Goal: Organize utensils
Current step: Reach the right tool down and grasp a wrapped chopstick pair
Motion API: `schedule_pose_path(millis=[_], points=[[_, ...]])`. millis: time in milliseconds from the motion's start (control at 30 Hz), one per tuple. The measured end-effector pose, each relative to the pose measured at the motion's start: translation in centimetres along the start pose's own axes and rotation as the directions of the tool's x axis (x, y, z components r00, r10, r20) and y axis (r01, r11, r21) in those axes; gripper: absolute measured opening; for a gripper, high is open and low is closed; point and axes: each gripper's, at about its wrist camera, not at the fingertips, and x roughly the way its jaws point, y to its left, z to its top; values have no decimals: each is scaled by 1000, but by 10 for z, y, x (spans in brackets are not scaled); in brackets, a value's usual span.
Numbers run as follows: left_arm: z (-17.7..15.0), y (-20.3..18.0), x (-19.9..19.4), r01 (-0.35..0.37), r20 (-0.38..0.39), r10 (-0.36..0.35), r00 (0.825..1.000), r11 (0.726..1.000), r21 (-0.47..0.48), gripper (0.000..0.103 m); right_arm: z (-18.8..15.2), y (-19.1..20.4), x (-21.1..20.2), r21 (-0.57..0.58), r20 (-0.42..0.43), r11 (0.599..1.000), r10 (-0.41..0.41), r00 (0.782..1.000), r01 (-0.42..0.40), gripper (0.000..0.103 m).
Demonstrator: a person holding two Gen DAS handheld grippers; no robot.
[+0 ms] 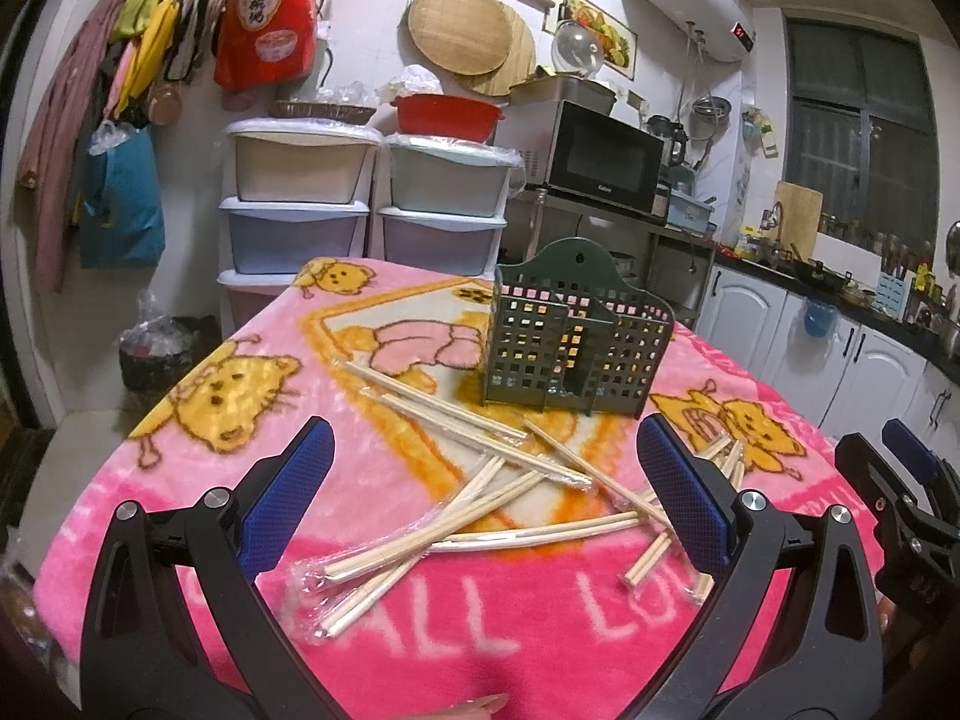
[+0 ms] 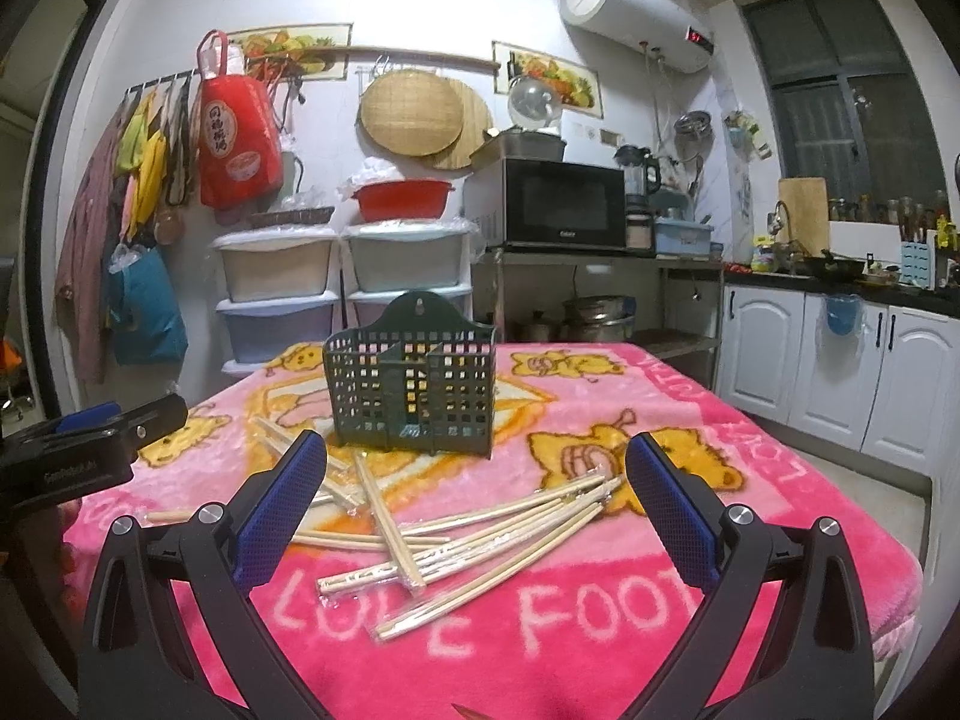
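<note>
Several pairs of wooden chopsticks (image 1: 480, 498) in clear wrappers lie scattered on a pink cartoon blanket (image 1: 198, 498); the right wrist view shows the chopsticks (image 2: 480, 540) too. Behind them a dark green perforated utensil holder (image 1: 576, 348) stands upright and looks empty, seen again as the holder (image 2: 414, 384) in the right wrist view. My left gripper (image 1: 483, 456) hangs open above the near side of the pile, holding nothing. My right gripper (image 2: 477, 462) is open too, above the pile and empty. The right gripper (image 1: 900, 480) also shows at the right edge of the left view.
The blanket-covered table (image 2: 780, 510) drops off at right. Stacked plastic drawers (image 1: 300, 210) stand behind it, and a microwave (image 2: 558, 204) sits on a metal rack. White cabinets (image 2: 840, 360) and a cluttered counter run along the right wall.
</note>
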Motion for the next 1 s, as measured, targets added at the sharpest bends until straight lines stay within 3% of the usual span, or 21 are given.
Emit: schedule_pose_path(millis=[500, 1000], points=[[13, 22, 26, -31, -79, 28, 996, 999, -42, 93, 10, 5, 35, -42, -106, 997, 68, 992, -72, 97], [49, 53, 76, -33, -189, 14, 982, 995, -98, 93, 30, 13, 97, -41, -276, 986, 142, 951, -159, 97]])
